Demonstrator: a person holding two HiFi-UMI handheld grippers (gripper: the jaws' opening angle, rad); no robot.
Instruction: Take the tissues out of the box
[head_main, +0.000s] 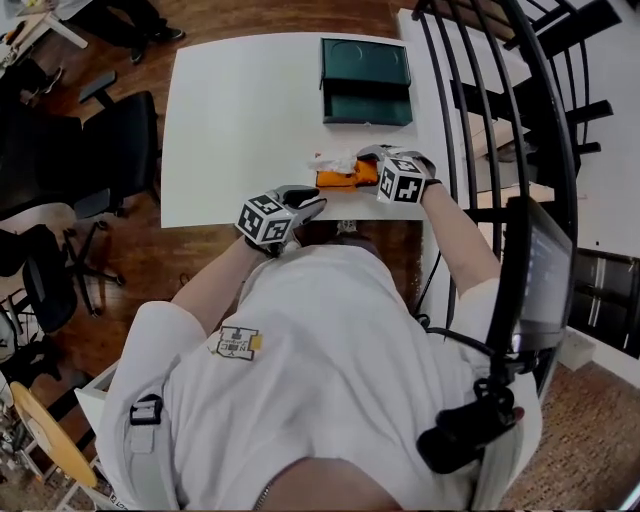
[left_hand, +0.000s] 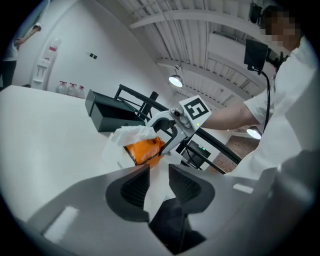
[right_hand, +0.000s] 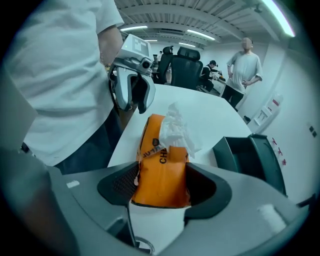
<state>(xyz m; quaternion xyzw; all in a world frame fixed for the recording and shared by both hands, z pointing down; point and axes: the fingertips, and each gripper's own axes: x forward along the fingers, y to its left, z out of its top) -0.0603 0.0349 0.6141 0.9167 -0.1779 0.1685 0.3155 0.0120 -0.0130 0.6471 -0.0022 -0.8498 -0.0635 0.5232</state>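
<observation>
An orange tissue pack lies near the front edge of the white table. A crumpled white tissue sticks out of its top. My right gripper reaches in from the right and is shut on the pack, which fills the space between its pads. My left gripper hovers at the table's front edge, a short way left of the pack. Its jaws stand a little apart, with nothing seen between them.
A dark green box stands at the table's far side. Black office chairs are left of the table, and a black stair railing runs close on the right. A person stands in the background.
</observation>
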